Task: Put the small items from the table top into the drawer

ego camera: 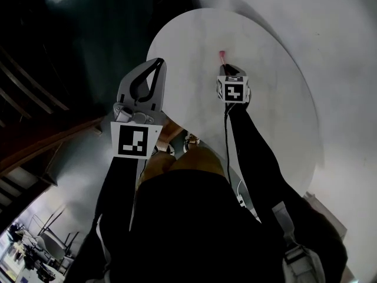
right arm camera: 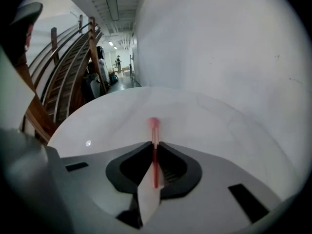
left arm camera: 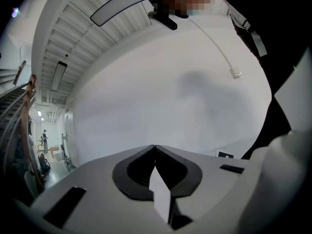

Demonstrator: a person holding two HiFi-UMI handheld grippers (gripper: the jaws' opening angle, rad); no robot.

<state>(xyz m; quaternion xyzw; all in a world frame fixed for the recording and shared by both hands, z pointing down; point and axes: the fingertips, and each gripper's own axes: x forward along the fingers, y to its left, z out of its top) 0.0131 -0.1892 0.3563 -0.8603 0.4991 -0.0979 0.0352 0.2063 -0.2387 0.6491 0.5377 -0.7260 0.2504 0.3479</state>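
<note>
I seem to be working in the hall of a large office or institutional building, not a home. A wooden staircase [right arm camera: 68, 72] with a railing climbs along one side. A long corridor [right arm camera: 122, 79] runs off beside a plain white wall [right arm camera: 219, 57], under a ribbed ceiling with strip lights [right arm camera: 112, 6]. A person [right arm camera: 118, 62] stands far down it. The round white counter [ego camera: 277, 111] sits against the wall. Farther off I make out what look like stands and gear [ego camera: 35, 243].

Black sleeves [ego camera: 259, 152] — pale grey tongs [ego camera: 158, 62], black-and-white marker cubes [ego camera: 233, 90], a thin black cable [ego camera: 226, 140].
</note>
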